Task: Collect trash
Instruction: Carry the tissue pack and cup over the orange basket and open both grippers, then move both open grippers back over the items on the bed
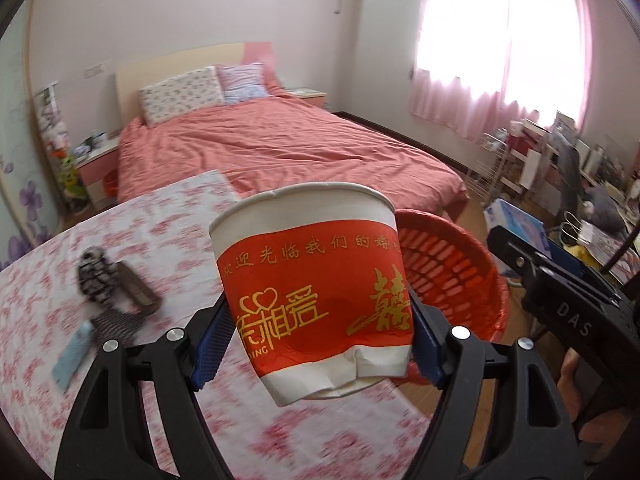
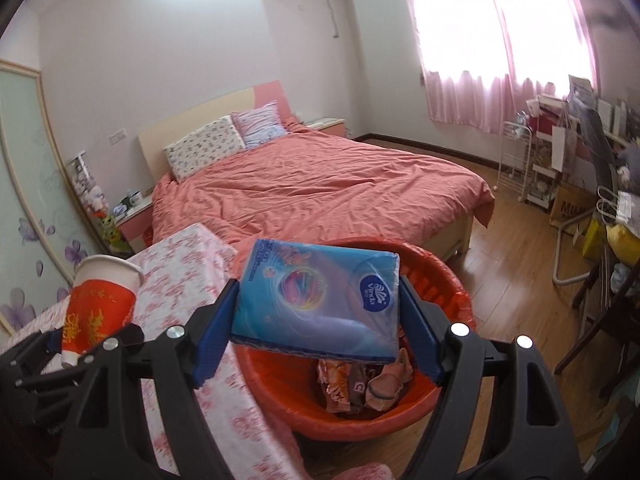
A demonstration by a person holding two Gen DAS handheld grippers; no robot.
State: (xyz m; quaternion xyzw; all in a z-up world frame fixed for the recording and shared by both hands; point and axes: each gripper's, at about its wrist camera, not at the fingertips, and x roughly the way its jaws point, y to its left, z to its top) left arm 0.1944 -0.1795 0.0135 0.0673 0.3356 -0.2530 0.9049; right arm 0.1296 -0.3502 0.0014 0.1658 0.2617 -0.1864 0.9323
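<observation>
In a pink-curtained bedroom, a person is carrying two pieces of trash toward a red basket [image 2: 448, 280] on the floor. The left tongs [image 1: 320, 340] are clamping a crumpled red-and-white paper cup [image 1: 316, 280] by its lower half; the right tongs [image 2: 316, 332] are pinching a blue tissue pack [image 2: 316, 296] directly above the basket. The cup is tilting over the floral-clothed desk [image 1: 160, 232], the basket just beyond it. Its dented base could be slipping free short of the rim, and the soft pack could be sagging out sideways.
</observation>
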